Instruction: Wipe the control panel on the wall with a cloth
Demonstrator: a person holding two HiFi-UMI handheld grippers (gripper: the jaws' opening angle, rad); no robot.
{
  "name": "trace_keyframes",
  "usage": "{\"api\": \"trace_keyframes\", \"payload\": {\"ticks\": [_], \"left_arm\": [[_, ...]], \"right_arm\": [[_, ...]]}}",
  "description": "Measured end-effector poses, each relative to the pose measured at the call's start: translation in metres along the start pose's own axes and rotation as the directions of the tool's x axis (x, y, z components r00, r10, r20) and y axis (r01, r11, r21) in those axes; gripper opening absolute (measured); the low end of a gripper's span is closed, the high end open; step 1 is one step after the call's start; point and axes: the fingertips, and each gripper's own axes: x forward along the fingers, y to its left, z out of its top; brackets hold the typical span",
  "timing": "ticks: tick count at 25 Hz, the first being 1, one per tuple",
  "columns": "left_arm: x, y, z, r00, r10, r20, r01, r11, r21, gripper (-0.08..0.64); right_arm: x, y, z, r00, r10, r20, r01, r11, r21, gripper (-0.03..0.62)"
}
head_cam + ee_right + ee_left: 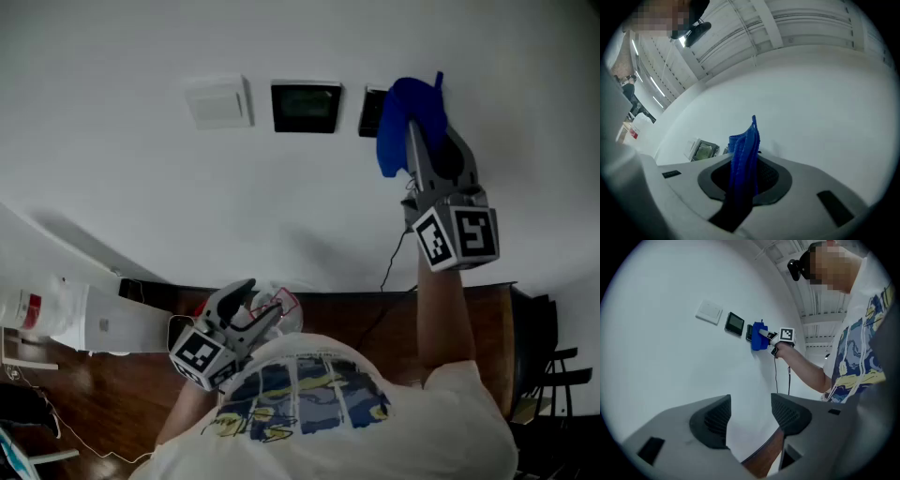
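Three wall fittings sit in a row on the white wall: a white switch plate [218, 101], a dark-screened control panel [306, 107] and a second dark panel [371, 111], partly hidden. My right gripper [413, 117] is raised to the wall, shut on a blue cloth [410, 120] that presses over the second dark panel. In the right gripper view the cloth [745, 157] stands pinched between the jaws, with the middle panel [706, 150] to its left. My left gripper [267, 314] hangs low near my chest, open and empty [749, 414].
A dark wooden surface [394, 323] runs along the wall's foot, with a black cable [392, 267] hanging down to it. A white box [56, 314] lies at the left. A dark chair [553, 366] stands at the far right.
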Motion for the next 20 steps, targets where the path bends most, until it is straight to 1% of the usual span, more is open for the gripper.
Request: {"api": "trace_keyframes", "payload": {"ticks": [5, 9, 11, 14, 16, 18, 20], "left_arm": [[0.003, -0.004, -0.001, 1.000, -0.012, -0.003, 0.012, 1.000, -0.005, 0.242], [0.005, -0.008, 0.000, 1.000, -0.026, -0.007, 0.027, 1.000, 0.009, 0.242], [0.005, -0.009, -0.001, 1.000, -0.029, -0.011, 0.029, 1.000, 0.010, 0.242], [0.005, -0.011, -0.001, 0.999, -0.032, -0.012, 0.032, 0.999, 0.009, 0.242], [0.003, -0.010, -0.001, 1.000, -0.027, -0.010, 0.027, 1.000, 0.006, 0.242], [0.001, -0.008, -0.001, 1.000, -0.022, -0.007, 0.022, 1.000, 0.001, 0.242], [0.000, -0.006, -0.002, 1.000, -0.019, -0.008, 0.019, 1.000, 0.001, 0.242]], "right_arm": [[-0.013, -0.025, -0.005, 0.999, -0.051, -0.018, 0.051, 0.999, -0.019, 0.097], [-0.026, -0.053, -0.013, 0.992, -0.121, -0.036, 0.120, 0.992, -0.032, 0.097], [-0.030, -0.062, -0.019, 0.989, -0.140, -0.046, 0.139, 0.990, -0.027, 0.097], [-0.032, -0.065, -0.021, 0.990, -0.136, -0.045, 0.136, 0.991, -0.019, 0.097], [-0.036, -0.059, -0.014, 0.991, -0.131, -0.030, 0.131, 0.991, -0.011, 0.097], [-0.041, -0.046, -0.003, 0.993, -0.114, -0.002, 0.114, 0.993, -0.004, 0.097], [-0.041, -0.026, 0.008, 0.997, -0.072, 0.024, 0.072, 0.997, 0.000, 0.097]]}}
